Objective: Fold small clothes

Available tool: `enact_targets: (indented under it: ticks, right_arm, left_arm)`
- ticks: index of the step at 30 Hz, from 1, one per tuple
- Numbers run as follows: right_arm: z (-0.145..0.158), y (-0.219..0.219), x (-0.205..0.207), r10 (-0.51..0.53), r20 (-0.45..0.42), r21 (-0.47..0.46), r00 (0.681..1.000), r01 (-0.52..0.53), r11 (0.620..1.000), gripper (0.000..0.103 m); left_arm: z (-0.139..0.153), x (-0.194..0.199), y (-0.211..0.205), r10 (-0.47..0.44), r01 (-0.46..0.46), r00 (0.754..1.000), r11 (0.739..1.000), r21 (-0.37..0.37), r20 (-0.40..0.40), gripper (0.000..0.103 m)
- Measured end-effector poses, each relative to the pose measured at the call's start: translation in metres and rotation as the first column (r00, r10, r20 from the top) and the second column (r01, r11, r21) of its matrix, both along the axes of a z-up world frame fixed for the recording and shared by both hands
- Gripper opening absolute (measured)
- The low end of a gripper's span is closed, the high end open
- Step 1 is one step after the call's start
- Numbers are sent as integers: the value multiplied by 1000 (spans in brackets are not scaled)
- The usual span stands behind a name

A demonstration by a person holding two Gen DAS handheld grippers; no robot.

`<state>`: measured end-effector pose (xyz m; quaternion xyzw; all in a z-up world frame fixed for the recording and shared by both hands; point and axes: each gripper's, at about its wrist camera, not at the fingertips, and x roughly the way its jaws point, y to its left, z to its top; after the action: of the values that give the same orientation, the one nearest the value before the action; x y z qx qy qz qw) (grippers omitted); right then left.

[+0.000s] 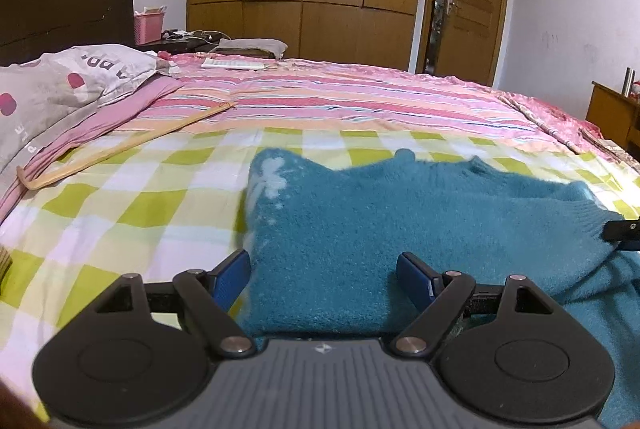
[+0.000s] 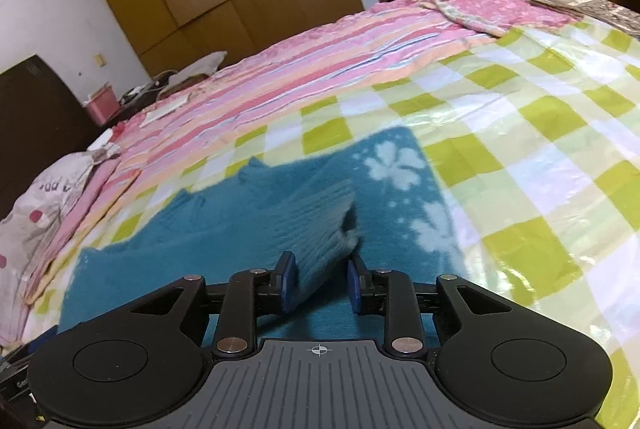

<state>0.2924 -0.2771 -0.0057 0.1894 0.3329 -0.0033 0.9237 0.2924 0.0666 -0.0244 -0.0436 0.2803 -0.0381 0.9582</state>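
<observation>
Your sweater (image 1: pixel 360 229) lies on the bed (image 1: pixel 120 189). Your left gripper (image 1: pixel 324 279) is wide apart. Right fingers (image 2: pixel 286 281) are loosened around the cuff (image 2: pixel 320 229); it could flop and undo your fold.

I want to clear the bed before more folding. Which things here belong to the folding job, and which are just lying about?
Part of the job:
teal sweater
left gripper
right gripper
checked sheet

Lying about:
pillow
wooden stick
papers
pink basket
</observation>
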Motion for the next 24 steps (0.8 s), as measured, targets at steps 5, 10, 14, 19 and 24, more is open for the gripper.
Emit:
enact_targets:
  ticks: [5,10,14,19,24]
  right_arm:
    - [11,-7,-9,-43,47,-60,998,45,997,29]
    - [22,7,-11,39,107,-111,994,-27,993,29]
    - [16,24,-3,120,91,-131,989,-107,986,29]
    - [0,30,7,142,32,-149,989,-136,979,27]
    - [-12,24,10,130,-2,-137,991,-129,982,22]
  left_arm:
    - [5,-4,1,6,-6,1000,1000,-7,29,86]
    - [9,-8,-5,-7,5,997,999,34,71,86]
    - [3,-3,-6,-10,9,999,999,44,38,86]
    - [-2,3,-1,-2,2,1000,1000,28,0,86]
    - [-9,8,3,6,-5,999,1000,12,-40,89]
